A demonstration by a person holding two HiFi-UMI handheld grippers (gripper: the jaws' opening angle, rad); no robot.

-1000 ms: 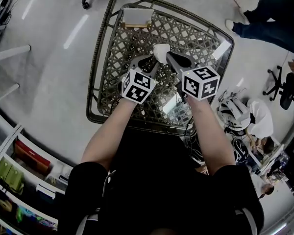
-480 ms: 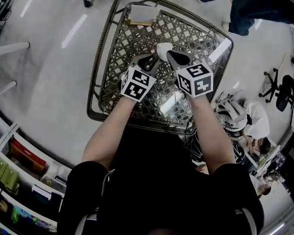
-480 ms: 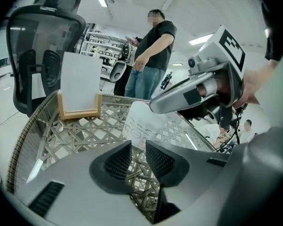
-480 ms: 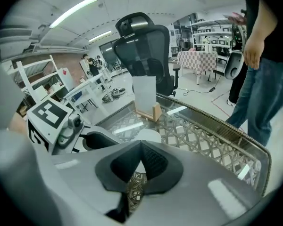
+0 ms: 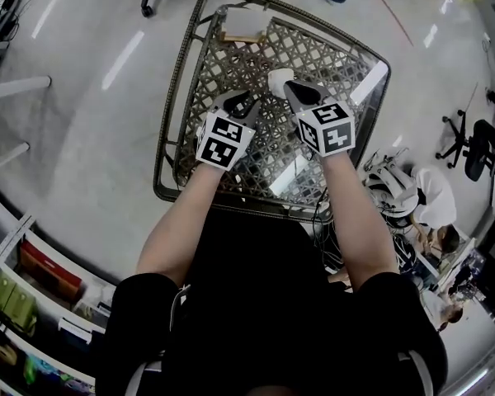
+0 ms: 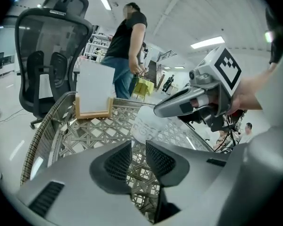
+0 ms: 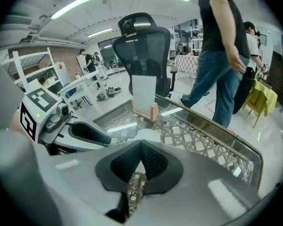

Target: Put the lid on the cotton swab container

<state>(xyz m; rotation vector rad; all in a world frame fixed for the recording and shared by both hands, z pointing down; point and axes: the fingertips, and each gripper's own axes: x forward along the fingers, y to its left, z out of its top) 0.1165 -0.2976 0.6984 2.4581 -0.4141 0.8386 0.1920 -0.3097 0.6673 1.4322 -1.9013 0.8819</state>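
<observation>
A wicker table point(image 5: 313, 56) with a glass top is seen from above, and both grippers are held over its middle. The container point(image 5: 277, 77), a pale translucent tub, stands upright on the glass near the middle of the table, somewhat toward the far edge. The left gripper point(image 6: 133, 159) is held just to the left of the container; its jaws are set a little apart, and only the table's lattice is seen through the narrow gap. The right gripper point(image 7: 141, 147) is brought up to the container from the near right, and its tip lies at the tub's top. Its jaws are pressed together at their tips, and the white tub is seen just beyond them; whether a lid or rim is pinched there cannot be told. A white card in a wooden holder point(image 5: 238, 27) is stood at the far edge, close to the far left corner. Beyond that edge an office chair point(image 7: 146, 46) and a walking person point(image 7: 221, 55) are seen.
</observation>
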